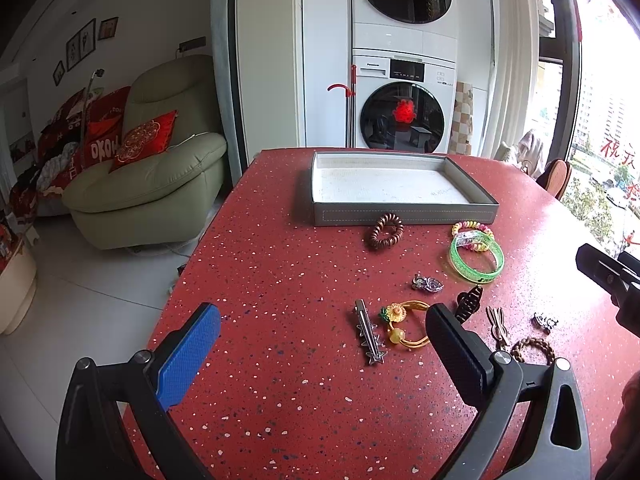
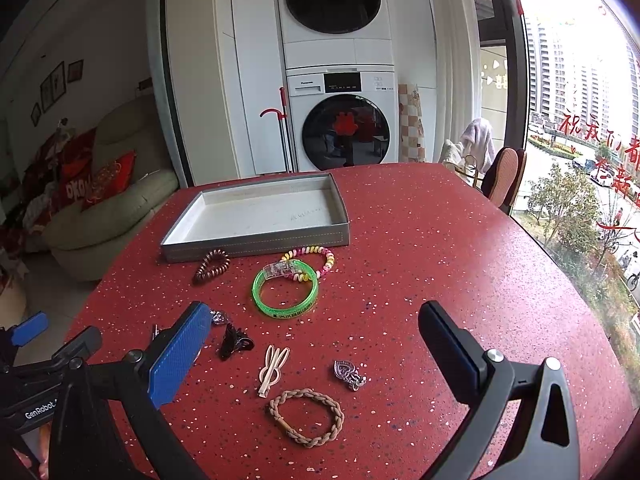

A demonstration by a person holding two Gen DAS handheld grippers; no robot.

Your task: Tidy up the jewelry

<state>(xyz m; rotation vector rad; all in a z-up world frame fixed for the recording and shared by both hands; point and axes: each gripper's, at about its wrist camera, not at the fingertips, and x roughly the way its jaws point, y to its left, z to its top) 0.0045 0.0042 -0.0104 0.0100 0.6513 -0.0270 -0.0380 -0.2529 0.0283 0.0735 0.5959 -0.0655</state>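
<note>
A grey tray (image 1: 404,216) (image 2: 256,246) with a white, empty inside stands on the red speckled table. In front of it lie a brown coil hair tie (image 1: 386,231) (image 2: 211,266), a green bangle (image 1: 477,258) (image 2: 285,294), a pastel coil tie (image 1: 472,227) (image 2: 326,258), a silver clip (image 1: 370,338), a yellow flower tie (image 1: 402,324), a black claw clip (image 1: 470,302) (image 2: 234,342), a beige rabbit clip (image 2: 273,368), a heart charm (image 2: 349,374) and a braided band (image 2: 306,416). My left gripper (image 1: 322,344) is open above the table before the silver clip. My right gripper (image 2: 316,346) is open above the rabbit clip.
The red table (image 1: 280,280) ends at the left above a white floor with a green armchair (image 1: 152,184). Stacked washer and dryer (image 1: 404,112) stand behind the table. A window (image 2: 580,160) runs along the right.
</note>
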